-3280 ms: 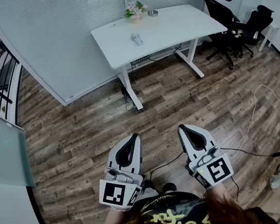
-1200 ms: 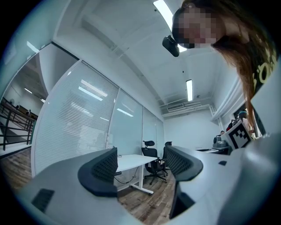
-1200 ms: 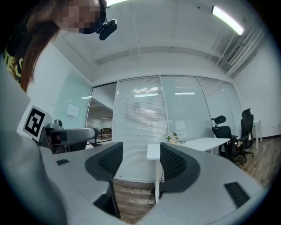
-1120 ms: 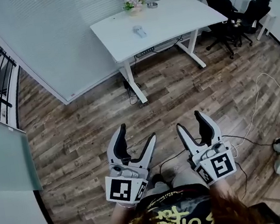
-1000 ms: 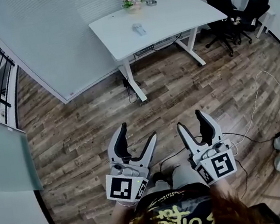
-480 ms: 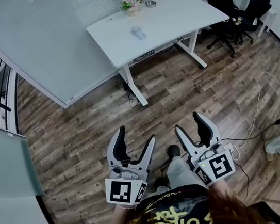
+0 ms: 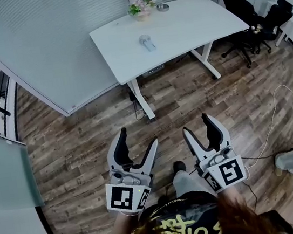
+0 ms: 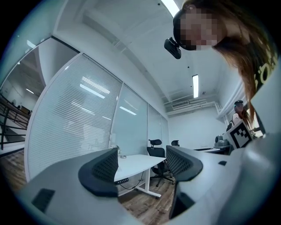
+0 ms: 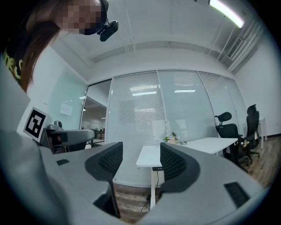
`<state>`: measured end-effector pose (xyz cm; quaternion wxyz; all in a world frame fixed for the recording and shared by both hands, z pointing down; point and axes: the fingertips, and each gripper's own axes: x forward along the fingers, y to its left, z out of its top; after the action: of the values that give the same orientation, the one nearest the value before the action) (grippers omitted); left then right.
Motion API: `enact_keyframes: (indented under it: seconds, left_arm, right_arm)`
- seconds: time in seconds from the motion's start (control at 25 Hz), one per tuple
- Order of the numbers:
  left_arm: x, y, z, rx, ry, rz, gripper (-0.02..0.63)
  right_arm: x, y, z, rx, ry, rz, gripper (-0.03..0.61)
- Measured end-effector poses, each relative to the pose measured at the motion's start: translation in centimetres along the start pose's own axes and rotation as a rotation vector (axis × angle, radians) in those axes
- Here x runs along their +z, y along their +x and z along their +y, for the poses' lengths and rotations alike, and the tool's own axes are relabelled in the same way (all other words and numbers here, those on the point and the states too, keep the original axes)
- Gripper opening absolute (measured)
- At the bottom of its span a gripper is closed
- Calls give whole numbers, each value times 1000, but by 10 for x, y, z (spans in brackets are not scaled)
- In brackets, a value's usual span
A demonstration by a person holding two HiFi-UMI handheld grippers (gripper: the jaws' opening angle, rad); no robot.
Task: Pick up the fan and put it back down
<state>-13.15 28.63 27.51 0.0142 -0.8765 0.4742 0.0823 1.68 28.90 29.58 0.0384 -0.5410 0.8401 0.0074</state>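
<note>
You stand on a wood-plank floor (image 7: 83, 134), looking down at both grippers, which are held low in front of you, side by side and apart. Your left gripper (image 7: 138, 138) has its jaws spread wide with nothing between them. Through the gap, its own view shows only the far table and a chair. Your right gripper (image 7: 198, 124) is also wide open and empty. Its own view shows the table's near corner and leg through the gap. Neither gripper touches anything.

The fan (image 7: 147, 42) lies on the white table (image 7: 192, 22), well ahead of you across a stretch of floor. It is a small pale object on the left half of the tabletop, apart from everything else there. At the table's far edge, by the glass wall (image 7: 53, 40), sits a bunch of flowers (image 7: 141, 7). Just to their right is a small round dish (image 7: 162, 7). Black office chairs (image 7: 239, 4) stand to the right of the table. A white cable (image 7: 272, 105) trails over the floor on the right. Your shoe (image 7: 178, 165) shows on the floor between the two grippers.
</note>
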Motion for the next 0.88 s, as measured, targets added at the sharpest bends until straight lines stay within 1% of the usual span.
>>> enact_keyframes:
  seconds: [0.2,0.44,0.56,0.64,0.72,0.88]
  left_arm:
    - [-3,46,10,15,-8,-2,337]
    - [-6,95,16,44,1,-19,337]
    - [-11,114,16,58,7,-23,337]
    - [-15,125,11,47,16,-14,336]
    - [-17,132,7,38,31,2,336]
    - [-18,132,17,71,39,17,336]
  right_arm:
    - [-3,35,-36,13,0,19,249]
    - [-1,73,-72,55,-2,14,249]
    - [-4,89,-88,82,15,28,249]
    - [-8,96,-99,95,27,34,249]
    - [-11,104,-106,111,34,13,249]
    - [-15,123,-105,149,54,12,249]
